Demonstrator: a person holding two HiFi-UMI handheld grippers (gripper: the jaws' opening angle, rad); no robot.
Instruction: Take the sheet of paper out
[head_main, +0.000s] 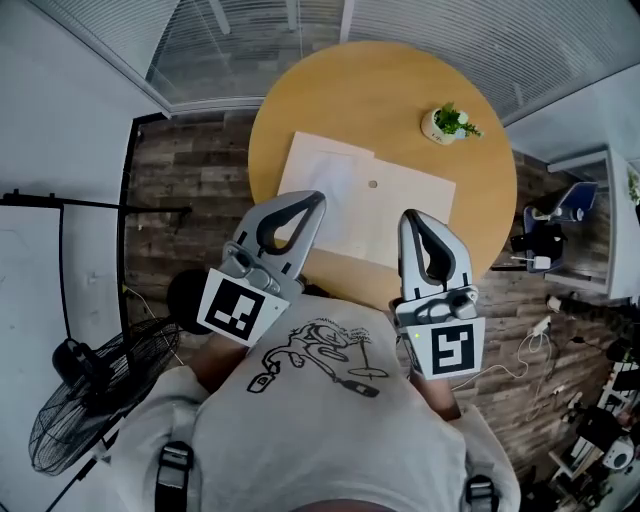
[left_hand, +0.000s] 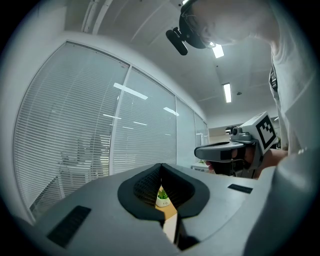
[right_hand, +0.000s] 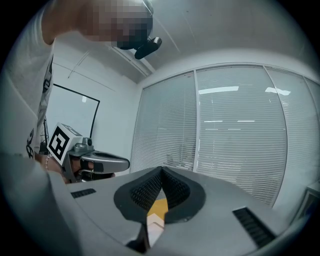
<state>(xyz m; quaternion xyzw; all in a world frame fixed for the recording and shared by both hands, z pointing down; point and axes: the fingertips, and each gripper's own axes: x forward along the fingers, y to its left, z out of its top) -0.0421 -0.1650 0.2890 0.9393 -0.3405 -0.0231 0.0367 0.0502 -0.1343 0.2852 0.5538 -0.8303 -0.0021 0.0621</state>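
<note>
A pale flat envelope (head_main: 395, 215) with a small round clasp lies across the middle of the round wooden table (head_main: 300, 110). A whiter panel (head_main: 325, 170) shows at its left end; whether that is the sheet I cannot tell. My left gripper (head_main: 314, 198) is shut and empty, its tips over the envelope's near left part. My right gripper (head_main: 410, 216) is shut and empty over the near right part. Both are held level above the table's near edge. In the left gripper view the shut left gripper (left_hand: 161, 167) frames the plant (left_hand: 161, 196), with the right gripper (left_hand: 201, 150) alongside. In the right gripper view the right gripper (right_hand: 161, 170) is shut.
A small potted plant (head_main: 448, 122) stands at the table's far right. A floor fan (head_main: 90, 410) is at the lower left beside a dark stand. A chair (head_main: 560, 210) and cables clutter the floor at the right. Window blinds (head_main: 250, 40) run behind the table.
</note>
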